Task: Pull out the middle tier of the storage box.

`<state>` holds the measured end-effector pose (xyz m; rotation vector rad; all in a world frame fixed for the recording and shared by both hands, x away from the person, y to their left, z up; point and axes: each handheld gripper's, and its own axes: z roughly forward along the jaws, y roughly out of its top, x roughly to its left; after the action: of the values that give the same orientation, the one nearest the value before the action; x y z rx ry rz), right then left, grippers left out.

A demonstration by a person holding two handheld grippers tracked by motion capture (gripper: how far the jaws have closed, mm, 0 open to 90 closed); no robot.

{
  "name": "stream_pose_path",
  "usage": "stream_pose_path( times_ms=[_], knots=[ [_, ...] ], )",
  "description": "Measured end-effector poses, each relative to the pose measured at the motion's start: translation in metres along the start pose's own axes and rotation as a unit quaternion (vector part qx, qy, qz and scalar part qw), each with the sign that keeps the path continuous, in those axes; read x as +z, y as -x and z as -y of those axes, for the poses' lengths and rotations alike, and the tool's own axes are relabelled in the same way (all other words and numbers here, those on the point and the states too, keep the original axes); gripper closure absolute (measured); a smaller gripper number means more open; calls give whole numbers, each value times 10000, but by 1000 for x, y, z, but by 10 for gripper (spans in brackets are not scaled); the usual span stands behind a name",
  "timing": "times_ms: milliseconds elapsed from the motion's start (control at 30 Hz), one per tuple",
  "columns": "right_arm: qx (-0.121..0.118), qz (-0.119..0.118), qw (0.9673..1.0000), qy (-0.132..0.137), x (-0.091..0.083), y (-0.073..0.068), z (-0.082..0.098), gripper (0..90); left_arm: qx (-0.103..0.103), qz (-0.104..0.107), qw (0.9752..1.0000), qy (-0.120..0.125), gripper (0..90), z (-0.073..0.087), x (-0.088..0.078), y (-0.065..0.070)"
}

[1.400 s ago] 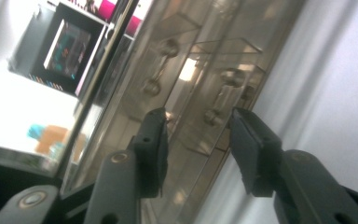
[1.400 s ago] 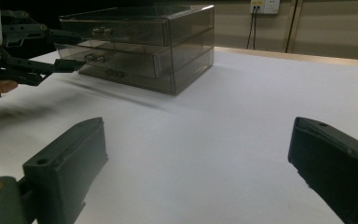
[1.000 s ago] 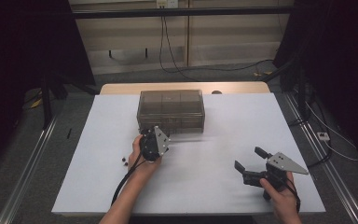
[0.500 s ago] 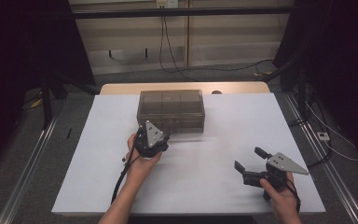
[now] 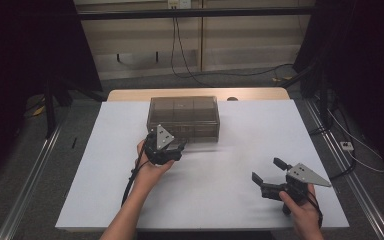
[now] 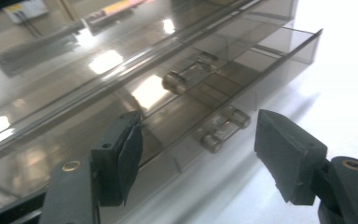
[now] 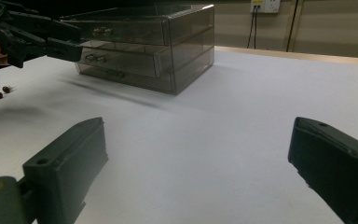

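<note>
Nearest to the person's side of the table [image 5: 105, 200], the right gripper [image 5: 270, 176] hovers low over the white top near its front right corner, held in a hand [image 5: 300, 212]. Its jaws stand wide apart with nothing between them; in the right gripper view the bare tabletop stretches out between the two black pads.

Farther in and to the left, the left gripper [image 5: 172, 150] sits right at the front of the drawer box [image 5: 182, 117], carried by the other hand [image 5: 147, 170]. Its jaws have just been opening. In the left gripper view they stand wide, either side of a small drawer handle [image 6: 221, 130], and neither pad presses on it. That drawer [image 6: 242, 70] is pulled out a little from the box face, with a second handle [image 6: 189, 74] on the drawer above it.

The smoky clear box stands toward the far middle of the table. Two small dark bits [image 7: 3, 92] lie on the white top to its left.
</note>
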<state>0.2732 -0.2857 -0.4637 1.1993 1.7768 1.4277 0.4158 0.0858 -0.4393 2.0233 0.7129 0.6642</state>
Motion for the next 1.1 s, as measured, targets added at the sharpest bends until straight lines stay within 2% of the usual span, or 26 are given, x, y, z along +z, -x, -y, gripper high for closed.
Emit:
stream_pose_path(
  times_ms=[67,133,267,400,500,567,700,767,833,900,967,1033,1100],
  knots=[
    [2,-9,10000,2,0,0,0,41,38,115,9999,-49,332,-1,3,1],
    [-1,-9,10000,-2,0,0,0,41,115,89,9998,-144,337,-2,7,2],
    [-10,-5,10000,0,0,1,0,41,77,183,9997,-134,340,-2,10,0],
    [56,-3,10000,-11,0,2,1,41,210,334,9989,-246,355,-3,10,-1],
    [28,3,10000,14,0,3,0,41,118,490,9982,-331,385,-5,7,-1],
    [38,3,10000,22,0,3,0,41,262,499,9975,-416,391,-4,7,2],
    [25,0,10000,12,0,3,0,41,285,583,9969,-444,393,-4,8,3],
    [30,-5,10000,-10,0,2,0,41,503,732,9948,-494,379,-5,11,5],
    [29,-7,10000,-8,0,2,0,41,698,745,9927,-643,395,-6,14,8],
    [29,-2,10000,-11,0,2,0,41,759,779,9915,-708,420,-5,17,9],
    [51,-2,10000,-7,0,2,0,41,679,862,9916,-683,458,-4,20,8],
    [11,-5,10000,-4,0,2,0,41,682,872,9916,-675,491,-3,22,7],
    [3,-5,10000,-8,-1,2,0,41,753,875,9907,-715,505,-3,22,8]
  ],
)
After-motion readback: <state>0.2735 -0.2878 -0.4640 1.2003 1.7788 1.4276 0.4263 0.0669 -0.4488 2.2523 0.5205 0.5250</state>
